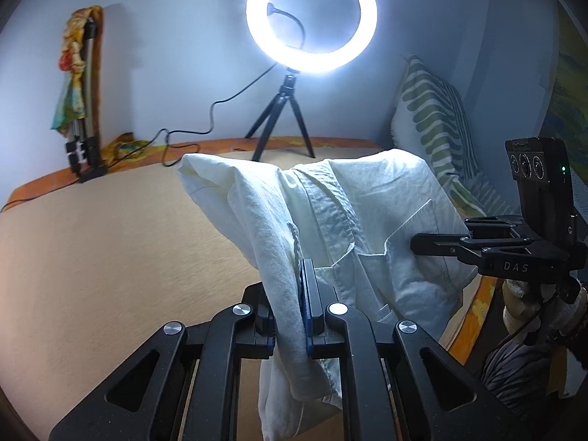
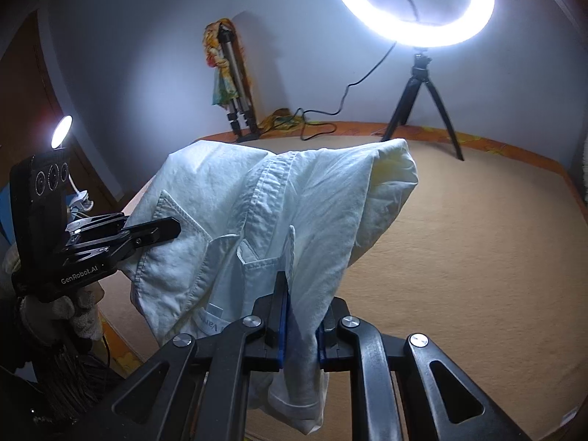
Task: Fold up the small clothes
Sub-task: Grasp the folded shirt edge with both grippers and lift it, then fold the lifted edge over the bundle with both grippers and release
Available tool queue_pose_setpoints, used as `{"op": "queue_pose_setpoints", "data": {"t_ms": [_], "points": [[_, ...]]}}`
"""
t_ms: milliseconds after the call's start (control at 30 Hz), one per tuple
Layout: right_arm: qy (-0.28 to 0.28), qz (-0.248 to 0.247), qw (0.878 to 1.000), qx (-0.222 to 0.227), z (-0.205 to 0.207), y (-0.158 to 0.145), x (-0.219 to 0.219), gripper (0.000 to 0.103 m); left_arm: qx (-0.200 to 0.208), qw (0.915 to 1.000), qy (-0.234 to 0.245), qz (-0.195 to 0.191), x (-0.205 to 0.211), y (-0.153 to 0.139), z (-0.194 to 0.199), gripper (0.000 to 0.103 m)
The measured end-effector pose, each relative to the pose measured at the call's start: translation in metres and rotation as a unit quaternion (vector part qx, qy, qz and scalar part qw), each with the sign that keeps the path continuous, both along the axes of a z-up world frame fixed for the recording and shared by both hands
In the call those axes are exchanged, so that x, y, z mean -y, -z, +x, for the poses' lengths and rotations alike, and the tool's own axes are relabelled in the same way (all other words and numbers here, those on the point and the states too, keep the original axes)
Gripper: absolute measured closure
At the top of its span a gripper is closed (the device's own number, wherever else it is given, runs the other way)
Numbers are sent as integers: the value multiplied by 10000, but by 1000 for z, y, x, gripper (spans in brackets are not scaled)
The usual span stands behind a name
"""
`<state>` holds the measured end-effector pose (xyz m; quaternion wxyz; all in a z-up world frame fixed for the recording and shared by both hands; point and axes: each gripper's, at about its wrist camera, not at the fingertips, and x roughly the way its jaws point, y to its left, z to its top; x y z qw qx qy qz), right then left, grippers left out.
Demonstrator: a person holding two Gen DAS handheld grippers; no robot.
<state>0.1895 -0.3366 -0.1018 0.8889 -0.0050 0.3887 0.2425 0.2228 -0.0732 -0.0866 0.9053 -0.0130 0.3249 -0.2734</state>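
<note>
- Left tool [image 1: 290, 316] is pinched tight on a fold of the white shirt [image 1: 352, 220], cloth bunched between its blue-edged pads and hanging out below them.
- Right tool [image 2: 299, 325] is likewise clamped on another fold of the same shirt [image 2: 257, 213], near the collar, with fabric trailing under its pads.
- Held between both tools, the shirt hangs lifted above the tan bed surface [image 1: 110, 228]; its collar and button placket show in both wrist views, and a chest pocket faces the left camera.
- From the left wrist view, the right tool [image 1: 417, 244] reaches into the shirt from 3 o'clock; from the right wrist view, the left tool [image 2: 176, 229] reaches in from 9 o'clock, a gloved hand [image 2: 70, 312] beneath it.
- Beyond the shirt at 12 o'clock in the left wrist view, a lit ring light [image 1: 311, 18] stands on a small black tripod [image 1: 283, 117] on the bed.
- At 2 o'clock there, a green-patterned pillow [image 1: 433, 117] leans on the wall.
- At 10 o'clock, a folded tripod draped in colourful cloth [image 1: 82, 84] stands against the wall.
</note>
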Motion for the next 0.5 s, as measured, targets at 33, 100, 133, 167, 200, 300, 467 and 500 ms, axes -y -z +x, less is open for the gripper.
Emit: {"op": "queue_pose_setpoints", "data": {"t_ms": [33, 100, 133, 167, 200, 300, 467, 500], "points": [[63, -20, 10000, 12, 2, -2, 8, 93, 10, 10000, 42, -11, 7, -1, 3, 94], [178, -66, 9998, 40, 6, -6, 24, 93, 4, 9999, 141, -72, 25, -2, 12, 94], [246, -98, 9996, 56, 8, -7, 33, 93, -14, 9998, 186, -109, 33, -2, 15, 94], [320, -127, 9994, 70, 12, -9, 44, 93, -34, 9996, 251, -134, 45, -1, 21, 94], [381, -150, 9991, 79, 16, -11, 53, 93, -49, 9994, 292, -160, 54, -1, 26, 94], [608, -316, 9976, 132, 27, -16, 84, 93, -132, 9985, 457, -287, 88, 0, 43, 94], [940, -602, 9935, 204, 51, -24, 135, 93, -180, 9968, 671, -385, 147, 0, 69, 94], [992, -658, 9927, 214, 57, -25, 143, 93, -214, 9964, 696, -423, 156, 0, 74, 94]]}}
